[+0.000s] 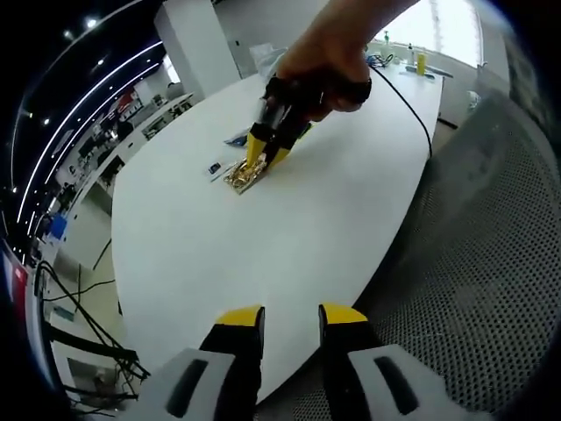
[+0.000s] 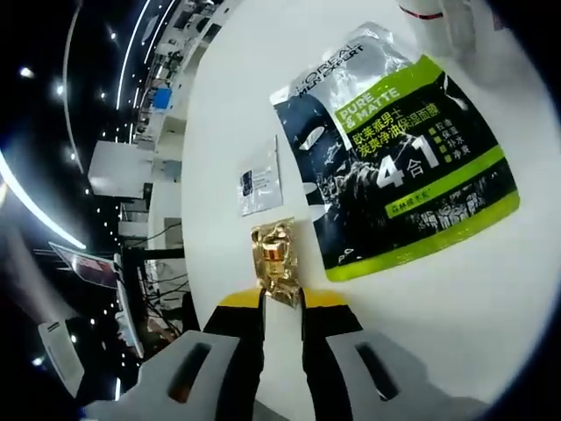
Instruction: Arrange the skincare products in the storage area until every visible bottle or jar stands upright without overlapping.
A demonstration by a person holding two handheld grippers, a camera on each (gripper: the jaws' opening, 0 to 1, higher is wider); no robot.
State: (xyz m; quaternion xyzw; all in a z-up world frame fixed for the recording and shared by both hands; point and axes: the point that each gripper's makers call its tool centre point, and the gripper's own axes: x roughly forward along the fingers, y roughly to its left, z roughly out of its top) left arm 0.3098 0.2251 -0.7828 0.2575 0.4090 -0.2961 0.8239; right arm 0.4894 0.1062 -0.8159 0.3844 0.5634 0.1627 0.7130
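Right gripper (image 2: 280, 298) pinches gold sachet (image 2: 275, 259) by its near end (probably to shift it from the black pouch (image 2: 394, 158)); left gripper (image 1: 291, 317) hangs spread

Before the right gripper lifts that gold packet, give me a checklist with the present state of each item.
1. Right gripper at the gold packet: ok, the packet's lower edge lies between the tips.
2. Firm grip on the packet: cannot tell.
3. Packet apart from the green and black pouch: ok, a white strip shows between them.
4. Packet apart from the small sachet: ok.
5. Left gripper out of the way: ok, open and holding nothing at the white table edge.
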